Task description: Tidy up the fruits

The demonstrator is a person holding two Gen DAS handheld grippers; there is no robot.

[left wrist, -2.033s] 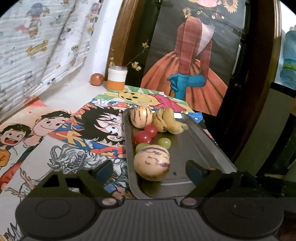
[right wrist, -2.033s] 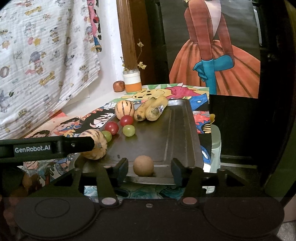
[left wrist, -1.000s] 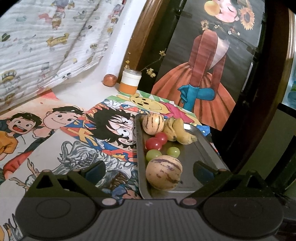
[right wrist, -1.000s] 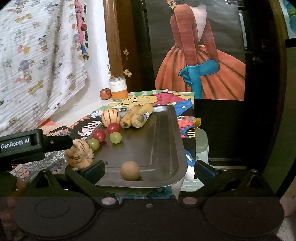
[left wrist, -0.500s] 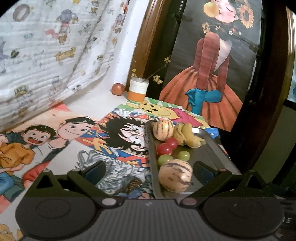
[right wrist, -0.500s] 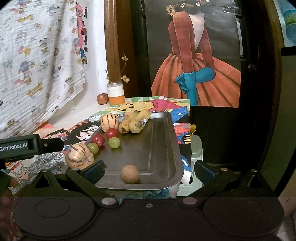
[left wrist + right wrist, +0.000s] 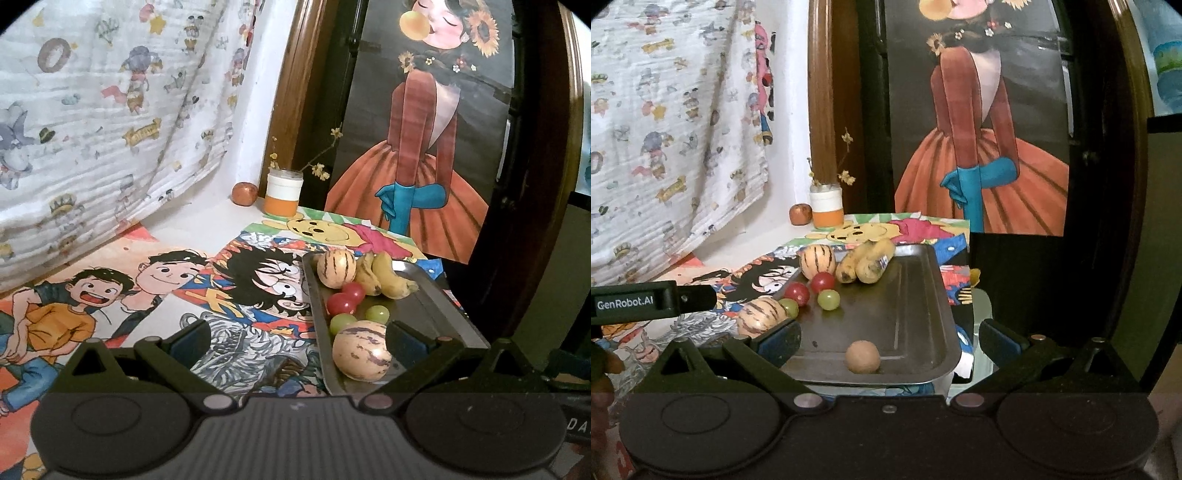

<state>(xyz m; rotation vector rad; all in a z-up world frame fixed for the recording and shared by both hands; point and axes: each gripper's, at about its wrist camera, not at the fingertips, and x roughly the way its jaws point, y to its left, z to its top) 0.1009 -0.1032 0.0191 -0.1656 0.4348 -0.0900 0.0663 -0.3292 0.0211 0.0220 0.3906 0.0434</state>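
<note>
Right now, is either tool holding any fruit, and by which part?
Nothing is held. Left tool and right tool are both open; the fruit sits on the tray.

The white table [image 7: 207, 218] was largely covered by cartoon posters [image 7: 155, 280]. A metal tray [image 7: 916, 295] sat on them toward three o'clock. At twelve o'clock, on bare tabletop, an orange-and-white jar [image 7: 283, 192] stood just beside a small reddish fruit [image 7: 244, 192].

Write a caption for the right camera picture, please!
Open right gripper facing a metal tray of striped melons, bananas, grapes and one round brown fruit.
</note>
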